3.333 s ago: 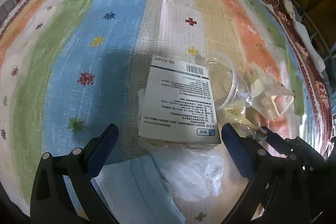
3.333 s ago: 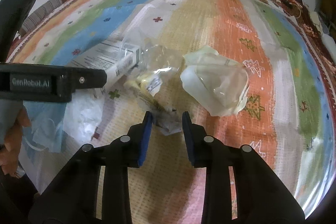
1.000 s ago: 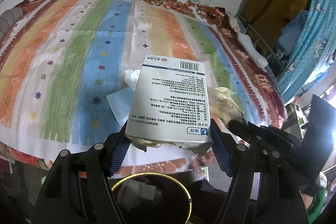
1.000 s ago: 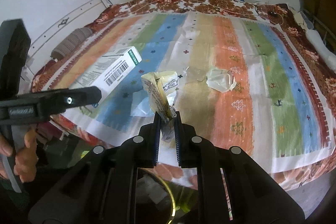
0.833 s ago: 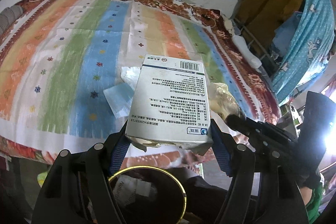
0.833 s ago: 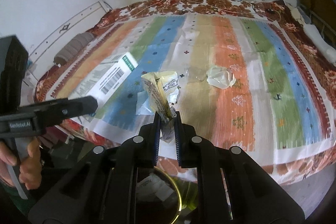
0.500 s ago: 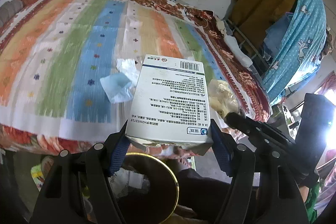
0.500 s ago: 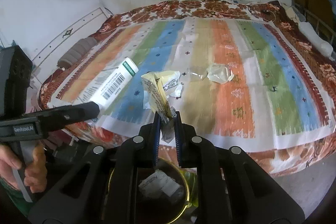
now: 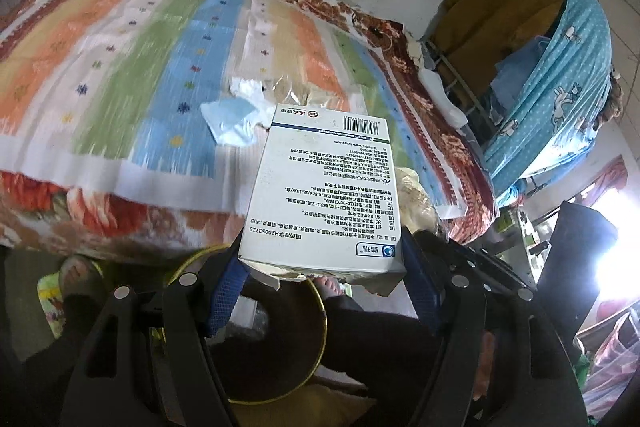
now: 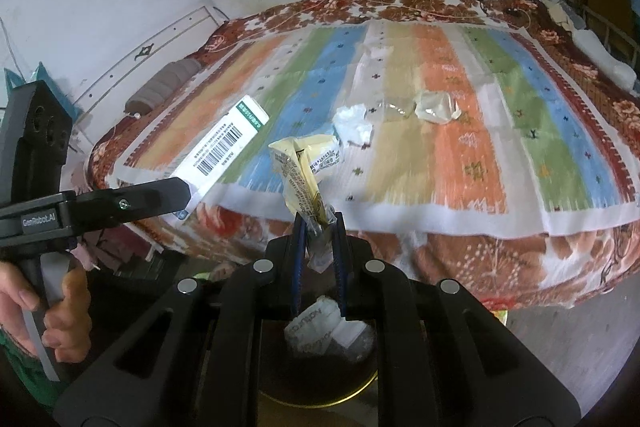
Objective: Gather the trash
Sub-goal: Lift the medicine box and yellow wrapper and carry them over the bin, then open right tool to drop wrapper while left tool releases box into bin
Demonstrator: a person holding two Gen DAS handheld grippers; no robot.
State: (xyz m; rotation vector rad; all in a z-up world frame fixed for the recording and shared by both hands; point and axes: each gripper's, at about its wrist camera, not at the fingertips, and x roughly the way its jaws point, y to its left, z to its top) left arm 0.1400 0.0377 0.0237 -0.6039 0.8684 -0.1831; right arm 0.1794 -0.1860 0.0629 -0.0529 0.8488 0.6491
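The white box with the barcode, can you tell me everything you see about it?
The white box is flat cardboard, printed with small dark text, a barcode near its far end and a blue logo near the gripper. A green panel shows on one end. Its near end looks torn and crumpled. The left gripper is shut on its sides, holding it in the air above the gold-rimmed bin, in front of the striped bed.

Bed (image 10: pixel 460 131) covered by a striped spread: orange, green, blue, beige bands with small cross motifs, and a red-brown floral border hanging over the near edge. Lying on it, near the middle: crumpled white tissue (image 10: pixel 352 126) on the pale band; just beside it, a flattened clear plastic cup (image 10: pixel 436 105) at the beige/orange boundary. Left wrist view also shows a light blue face mask (image 9: pixel 230 119) touching the tissue, on the blue stripe.
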